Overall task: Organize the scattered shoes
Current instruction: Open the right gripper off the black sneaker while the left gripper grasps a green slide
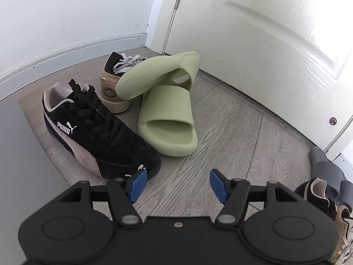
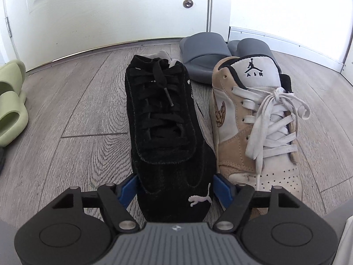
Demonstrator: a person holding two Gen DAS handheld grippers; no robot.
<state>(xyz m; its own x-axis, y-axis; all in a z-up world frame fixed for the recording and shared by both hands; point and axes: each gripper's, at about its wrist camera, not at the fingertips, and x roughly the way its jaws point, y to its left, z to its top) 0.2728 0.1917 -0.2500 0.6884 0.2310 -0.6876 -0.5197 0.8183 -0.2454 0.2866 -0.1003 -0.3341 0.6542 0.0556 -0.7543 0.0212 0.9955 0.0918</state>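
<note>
Your right gripper [image 2: 175,186] had the toe of one black Puma sneaker [image 2: 163,119] between its blue pads [image 2: 126,190], one pad at each side of the toe box and pressed against the suede, so I judged it clamped on that shoe. The shoe's long axis ran straight away from the claw toward 12 o'clock, heel toward the white door [image 2: 110,11]. At 2 o'clock, close alongside and parallel, stood a tan-and-white Air Jordan sneaker [image 2: 260,119], and behind both, at 1 o'clock, a pair of grey slides [image 2: 205,50] near the threshold. That looked like the tidy row being built.

Your left gripper [image 1: 177,184] held nothing: its jaws stood apart over bare wood-look floor [image 1: 231,137]. The mate, the second black Puma sneaker [image 1: 99,130], lay at 10 o'clock from that claw, its toe almost touching the left blue pad [image 1: 139,183]. Its long axis ran on a slant from toe at the claw up toward 10 or 11 o'clock, so it did not line up with the jaws. Beyond it sat the other Jordan sneaker [image 1: 112,86] and two light green slides [image 1: 169,119], one tipped across the other at 12 o'clock.

By my reading, the left hand was far nearer the loose Puma, and the coming grasp turned on swinging that claw left to meet the slanted toe.
</note>
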